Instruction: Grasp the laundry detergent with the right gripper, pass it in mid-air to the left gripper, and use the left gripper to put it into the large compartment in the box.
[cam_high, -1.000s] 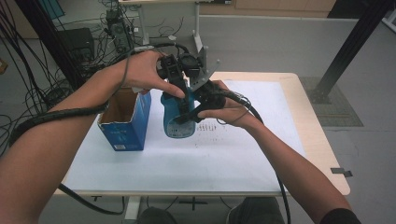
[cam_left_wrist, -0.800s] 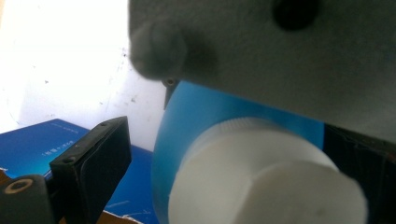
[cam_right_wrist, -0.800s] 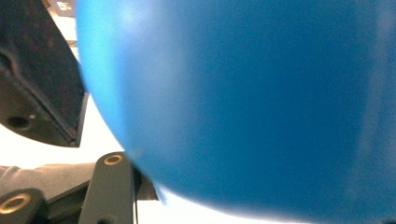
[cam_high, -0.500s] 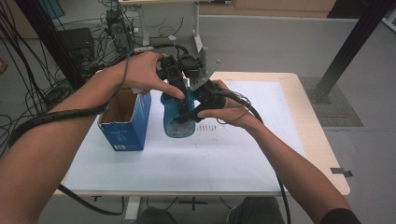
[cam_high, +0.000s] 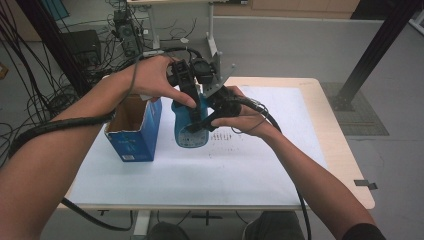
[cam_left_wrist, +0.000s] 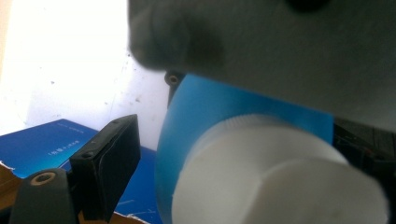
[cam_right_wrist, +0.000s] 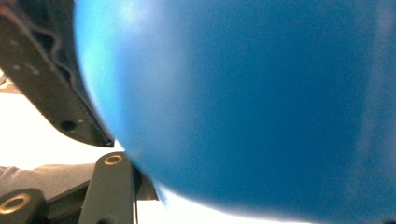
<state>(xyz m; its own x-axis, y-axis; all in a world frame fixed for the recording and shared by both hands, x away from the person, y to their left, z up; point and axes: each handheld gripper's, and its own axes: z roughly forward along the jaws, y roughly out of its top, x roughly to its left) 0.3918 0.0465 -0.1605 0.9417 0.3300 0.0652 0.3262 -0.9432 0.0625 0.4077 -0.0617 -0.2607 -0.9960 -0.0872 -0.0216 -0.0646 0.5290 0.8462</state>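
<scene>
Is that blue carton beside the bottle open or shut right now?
Open: the blue carton stands upright, top flaps apart, its brown inside showing in the high view.

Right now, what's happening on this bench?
A person works a blue bottle with two handheld grippers. The right gripper is clamped on the bottle's body, holding it upright on the white table. The left gripper sits over the bottle's white cap; its fingers have just been closing around it. An open blue box stands beside it.

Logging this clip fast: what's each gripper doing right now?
Left gripper: jaws just been closing around the white cap of the blue bottle; contact cannot be told.
Right gripper: shut on the blue bottle.
</scene>
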